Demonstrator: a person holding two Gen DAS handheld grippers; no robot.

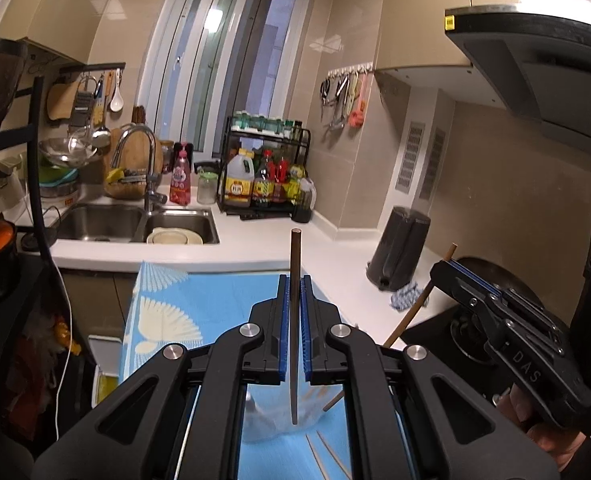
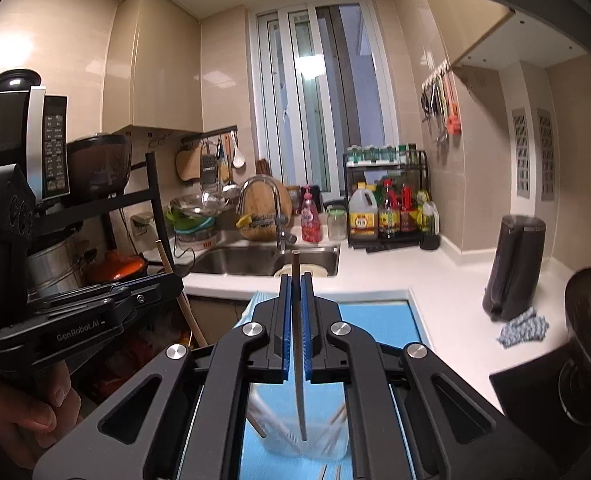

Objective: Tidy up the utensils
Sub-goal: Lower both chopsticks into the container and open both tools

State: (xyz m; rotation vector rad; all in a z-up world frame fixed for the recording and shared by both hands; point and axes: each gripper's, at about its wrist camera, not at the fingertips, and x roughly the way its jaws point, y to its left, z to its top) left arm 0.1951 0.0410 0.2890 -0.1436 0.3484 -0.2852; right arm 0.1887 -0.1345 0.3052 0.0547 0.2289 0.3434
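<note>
Left wrist view looks along the left gripper [image 1: 294, 292], its blue-padded jaws clenched on a dark chopstick [image 1: 295, 264] that stands upright, its lower tip hanging over a clear container [image 1: 271, 420] on the blue patterned mat [image 1: 199, 304]. Only this view shows the fan pattern on the mat, two loose chopsticks [image 1: 327, 452] lying on it just in front of the container, and the right gripper [image 1: 471, 284] from the side — clamped on a lighter brown chopstick [image 1: 415, 308] that slants down toward the container.

Right wrist view shows what the other does not: a microwave [image 2: 51, 144] on a black rack at the left, an orange pot [image 2: 119, 268] below it, and the left gripper from the side with its stick [image 2: 175, 288] slanting. Here the right gripper [image 2: 295, 292] grips its own chopstick [image 2: 296, 268] upright over the blurred container [image 2: 303, 432], where a few sticks lean — too smeared to count.

Counted: two grippers, one chopstick in each, one container, two sticks on the mat. Both views share the double sink [image 1: 135, 220], the bottle rack [image 2: 387, 208] and one dark kettle [image 2: 511, 268] on the white counter [image 1: 335, 252].
</note>
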